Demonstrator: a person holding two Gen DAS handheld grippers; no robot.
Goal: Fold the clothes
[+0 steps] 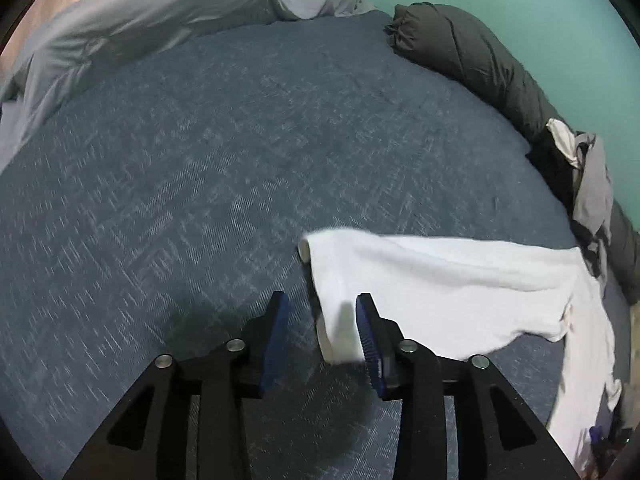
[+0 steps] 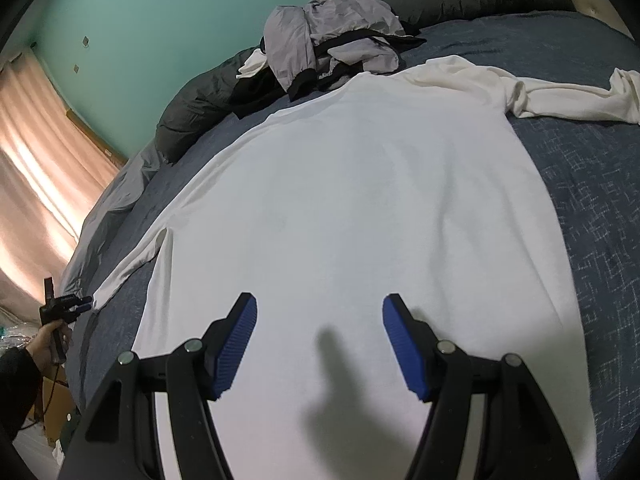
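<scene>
Left wrist view: the left tongs (image 1: 322, 303) stand released above the bedspread (image 1: 200, 160), the white shirt's (image 1: 440, 292) sleeve cuff (image 1: 336, 320) lying between their blue pads; right wrist view: the right tongs (image 2: 320, 304) hang parted over the shirt's spread body.

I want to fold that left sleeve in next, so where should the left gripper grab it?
Grip the sleeve at its cuff end, coming down from above. It lies flat on the bedspread, stretched away from the white shirt, its end already between the left gripper's open jaws.
</scene>
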